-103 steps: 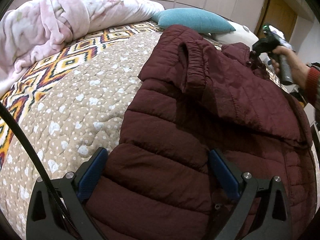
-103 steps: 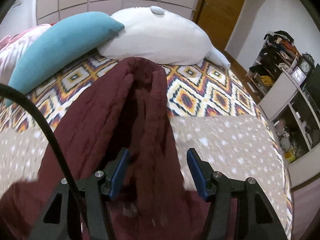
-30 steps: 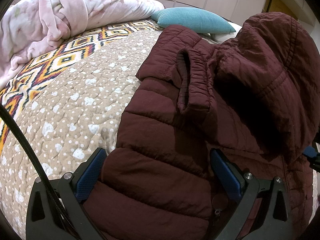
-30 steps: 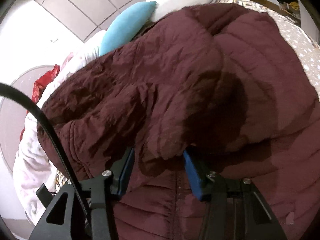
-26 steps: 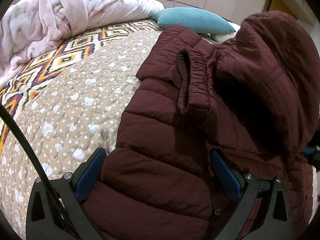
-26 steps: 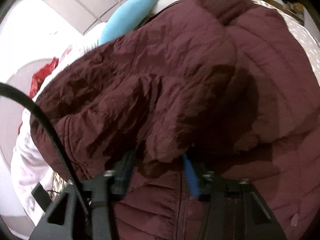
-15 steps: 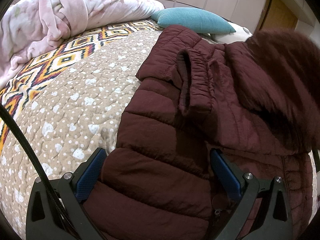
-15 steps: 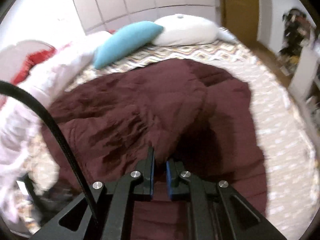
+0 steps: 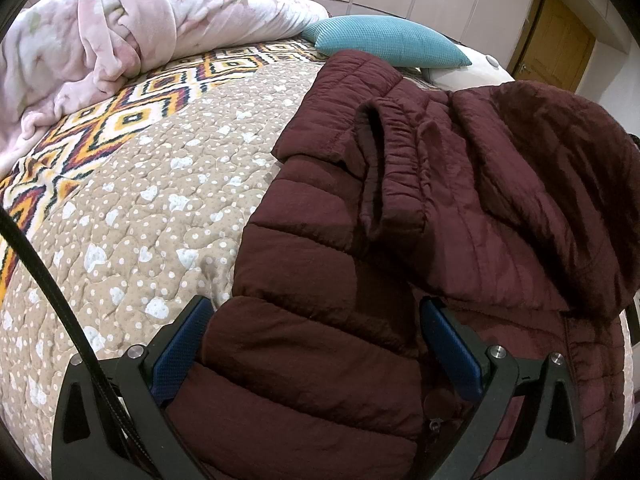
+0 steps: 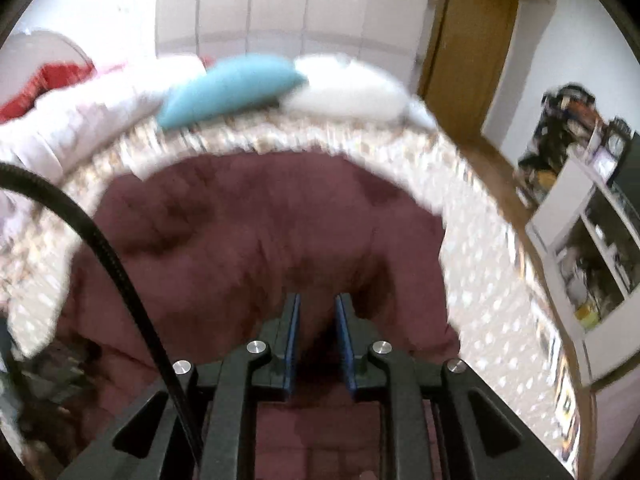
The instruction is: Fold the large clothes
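Across the lower right of the left wrist view, a maroon quilted puffer jacket (image 9: 328, 280) is spread on the dotted, stitched beige bedspread (image 9: 152, 184), its elastic-cuffed sleeve (image 9: 392, 168) folded over the body. The left gripper (image 9: 316, 344) is set wide apart, jacket padding bulging between the blue pads without being pinched. In the blurred right wrist view, the right gripper (image 10: 316, 336) has just been opening slightly; only a narrow gap is seen, nothing held. A shelf unit (image 10: 592, 264) at right holds indistinct clutter.
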The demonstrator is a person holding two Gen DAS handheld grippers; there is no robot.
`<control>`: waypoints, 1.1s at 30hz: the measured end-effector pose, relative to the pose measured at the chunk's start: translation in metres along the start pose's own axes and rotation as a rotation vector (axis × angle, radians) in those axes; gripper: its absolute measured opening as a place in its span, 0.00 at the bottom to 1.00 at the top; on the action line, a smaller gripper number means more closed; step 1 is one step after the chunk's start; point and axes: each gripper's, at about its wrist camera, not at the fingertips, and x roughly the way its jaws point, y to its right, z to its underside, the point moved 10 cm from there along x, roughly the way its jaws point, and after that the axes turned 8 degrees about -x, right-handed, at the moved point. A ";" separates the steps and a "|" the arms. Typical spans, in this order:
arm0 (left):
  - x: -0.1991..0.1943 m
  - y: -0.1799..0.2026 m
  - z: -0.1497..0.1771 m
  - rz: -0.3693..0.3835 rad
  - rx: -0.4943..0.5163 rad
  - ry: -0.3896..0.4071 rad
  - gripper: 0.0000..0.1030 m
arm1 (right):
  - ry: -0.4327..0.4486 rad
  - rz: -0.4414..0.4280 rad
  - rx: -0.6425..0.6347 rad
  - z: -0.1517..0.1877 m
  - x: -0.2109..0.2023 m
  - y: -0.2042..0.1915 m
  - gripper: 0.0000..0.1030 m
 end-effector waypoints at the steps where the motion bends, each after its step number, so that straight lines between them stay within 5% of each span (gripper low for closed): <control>1: 0.000 0.000 0.000 0.000 0.000 0.000 0.99 | 0.006 -0.053 0.011 -0.006 -0.006 -0.010 0.19; 5: 0.001 0.001 0.000 0.002 -0.001 0.000 0.99 | -0.038 -0.254 0.082 -0.017 0.006 -0.051 0.19; 11: 0.001 0.001 0.000 0.002 -0.001 0.000 0.99 | -0.198 -0.471 0.203 0.003 0.095 -0.109 0.19; 14: 0.001 0.001 0.000 0.004 -0.003 0.001 0.99 | -0.261 -0.413 0.161 0.026 0.140 -0.124 0.15; 17: 0.001 0.000 0.000 0.003 -0.002 0.001 0.99 | -0.190 -0.311 0.070 0.024 0.154 -0.128 0.13; 22: 0.000 0.000 0.000 0.005 -0.003 0.000 0.99 | -0.202 -0.259 0.019 0.016 0.138 -0.122 0.14; 27: 0.000 0.000 0.000 0.004 -0.002 0.000 0.99 | -0.059 -0.267 0.030 0.005 0.071 -0.096 0.16; 33: 0.000 0.000 0.000 0.006 -0.003 0.000 0.99 | -0.166 -0.181 0.000 0.054 0.100 -0.089 0.27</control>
